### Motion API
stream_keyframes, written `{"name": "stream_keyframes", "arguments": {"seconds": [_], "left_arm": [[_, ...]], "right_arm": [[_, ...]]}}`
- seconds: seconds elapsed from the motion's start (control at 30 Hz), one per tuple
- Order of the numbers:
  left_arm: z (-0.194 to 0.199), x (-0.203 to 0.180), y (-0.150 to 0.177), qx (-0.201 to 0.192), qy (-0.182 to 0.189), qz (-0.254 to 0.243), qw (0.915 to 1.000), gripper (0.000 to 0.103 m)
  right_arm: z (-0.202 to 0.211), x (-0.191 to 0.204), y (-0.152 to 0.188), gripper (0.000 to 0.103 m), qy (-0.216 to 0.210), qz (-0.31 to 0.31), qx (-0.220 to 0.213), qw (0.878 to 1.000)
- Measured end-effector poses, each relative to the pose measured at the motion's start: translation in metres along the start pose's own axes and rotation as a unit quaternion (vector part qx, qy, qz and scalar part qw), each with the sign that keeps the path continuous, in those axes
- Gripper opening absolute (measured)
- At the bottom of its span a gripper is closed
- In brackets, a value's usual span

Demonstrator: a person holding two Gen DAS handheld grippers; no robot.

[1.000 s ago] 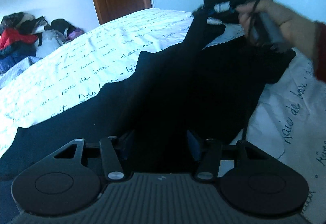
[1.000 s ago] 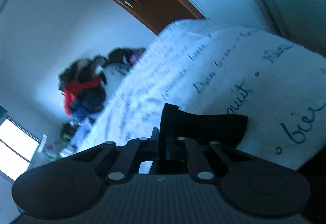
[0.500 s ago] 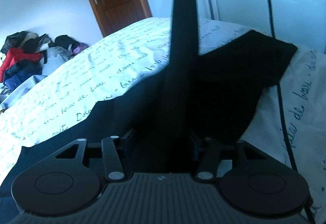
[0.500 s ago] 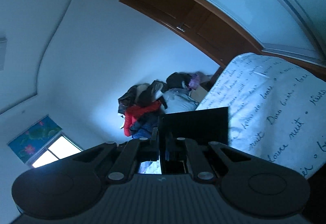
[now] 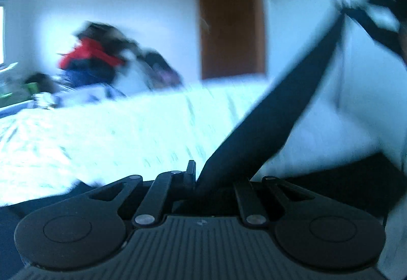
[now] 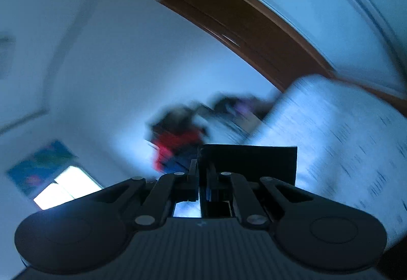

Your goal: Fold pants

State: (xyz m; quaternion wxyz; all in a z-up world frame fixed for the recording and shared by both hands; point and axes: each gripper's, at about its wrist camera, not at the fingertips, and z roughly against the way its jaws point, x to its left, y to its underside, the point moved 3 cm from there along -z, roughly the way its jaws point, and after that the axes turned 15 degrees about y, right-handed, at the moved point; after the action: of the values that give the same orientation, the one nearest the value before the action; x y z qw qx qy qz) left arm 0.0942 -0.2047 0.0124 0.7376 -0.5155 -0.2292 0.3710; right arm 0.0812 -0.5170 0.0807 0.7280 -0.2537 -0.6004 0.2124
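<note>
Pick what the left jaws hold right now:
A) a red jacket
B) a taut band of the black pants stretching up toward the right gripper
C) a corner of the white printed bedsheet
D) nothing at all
B: in the left wrist view the left gripper is closed on the black pants, whose fabric runs as a tight strip up to the right gripper.

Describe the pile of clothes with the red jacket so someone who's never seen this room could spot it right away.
Start at the brown wooden door on the far wall and look left of it, past the far edge of the white bed with the script print. The clothes pile is heaped against the white wall there. Its bright red jacket on top sets it apart from everything nearby.
</note>
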Motion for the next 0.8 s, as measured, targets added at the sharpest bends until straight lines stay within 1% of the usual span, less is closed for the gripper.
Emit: {"name": "stream_keyframes", "arguments": {"seconds": [0.03, 0.07, 0.1, 0.17, 0.23, 0.3, 0.33, 0.43, 0.5, 0.57, 0.63, 0.7, 0.73, 0.8], "left_arm": [[0.005, -0.001, -0.002, -0.011, 0.001, -0.002, 0.9999, 0.017], [0.005, -0.005, -0.001, -0.006, 0.008, -0.014, 0.9999, 0.017], [0.002, -0.013, 0.004, 0.016, 0.023, -0.040, 0.9988, 0.017], [-0.006, -0.028, 0.023, 0.060, 0.056, -0.073, 0.9939, 0.017], [-0.014, -0.040, 0.045, 0.101, 0.083, -0.088, 0.9876, 0.017], [-0.018, -0.048, 0.060, 0.129, 0.104, -0.092, 0.9819, 0.017], [-0.018, -0.050, 0.063, 0.134, 0.107, -0.097, 0.9803, 0.017], [-0.016, -0.052, 0.062, 0.131, 0.108, -0.114, 0.9789, 0.017], [-0.016, -0.049, 0.058, 0.131, 0.112, -0.108, 0.9791, 0.017], [-0.018, -0.050, 0.057, 0.137, 0.117, -0.110, 0.9776, 0.017], [-0.018, -0.054, 0.063, 0.147, 0.121, -0.112, 0.9752, 0.017], [-0.021, -0.057, 0.068, 0.157, 0.126, -0.118, 0.9724, 0.017], [-0.018, -0.057, 0.070, 0.159, 0.126, -0.122, 0.9715, 0.018], [-0.016, -0.057, 0.073, 0.160, 0.127, -0.127, 0.9706, 0.017]], "right_arm": [[0.017, 0.003, -0.002, 0.006, -0.009, 0.018, -0.025, 0.999], [0.029, 0.000, -0.001, 0.006, -0.006, 0.029, -0.039, 0.999], [0.040, -0.007, 0.002, 0.006, 0.015, 0.035, -0.044, 0.998], [0.054, -0.034, 0.013, 0.006, 0.097, 0.043, -0.026, 0.994], [0.063, -0.071, 0.028, 0.006, 0.168, 0.030, 0.005, 0.985], [0.074, -0.105, 0.044, 0.006, 0.217, 0.006, 0.028, 0.976], [0.081, -0.118, 0.051, 0.006, 0.235, -0.004, 0.033, 0.971], [0.098, -0.129, 0.062, 0.006, 0.257, -0.004, 0.031, 0.966], [0.106, -0.128, 0.063, 0.006, 0.259, -0.003, 0.029, 0.966], [0.109, -0.123, 0.063, 0.006, 0.265, 0.015, 0.032, 0.964], [0.111, -0.122, 0.066, 0.006, 0.284, 0.041, 0.036, 0.957], [0.109, -0.122, 0.073, 0.006, 0.300, 0.055, 0.041, 0.951], [0.116, -0.126, 0.076, 0.006, 0.307, 0.061, 0.044, 0.949], [0.114, -0.132, 0.082, 0.006, 0.319, 0.068, 0.051, 0.944]]}}
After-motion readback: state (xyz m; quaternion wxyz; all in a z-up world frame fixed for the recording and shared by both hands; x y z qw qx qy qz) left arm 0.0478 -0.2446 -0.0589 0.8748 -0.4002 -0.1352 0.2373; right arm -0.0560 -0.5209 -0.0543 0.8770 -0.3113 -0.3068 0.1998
